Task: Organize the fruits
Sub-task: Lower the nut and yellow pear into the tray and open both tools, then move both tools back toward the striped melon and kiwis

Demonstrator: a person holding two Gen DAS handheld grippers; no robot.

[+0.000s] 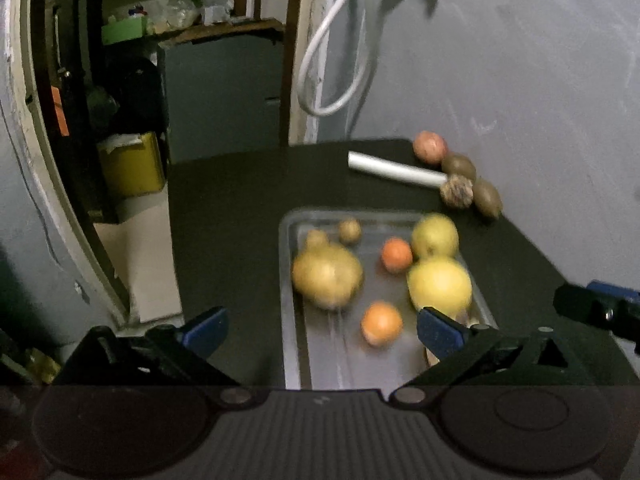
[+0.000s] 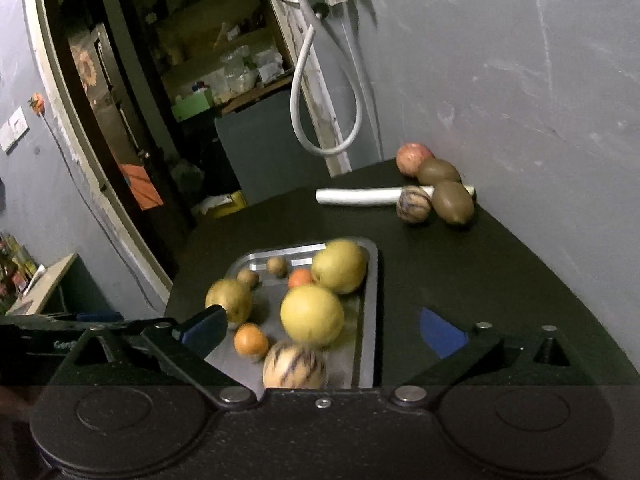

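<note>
Now, left wrist view: the left gripper point(image 1: 322, 330) has its fingers spread wide, empty, above the tray point(image 1: 289, 264), which holds most fruit. Beyond the tray, four loose fruits point(image 1: 458, 176) crowd a white tube point(image 1: 394, 170).

Right wrist view: the right gripper point(image 2: 322, 328) is likewise spread, holding nothing. A careless reach could roll those round fruits off the table point(image 2: 460, 280).
</note>
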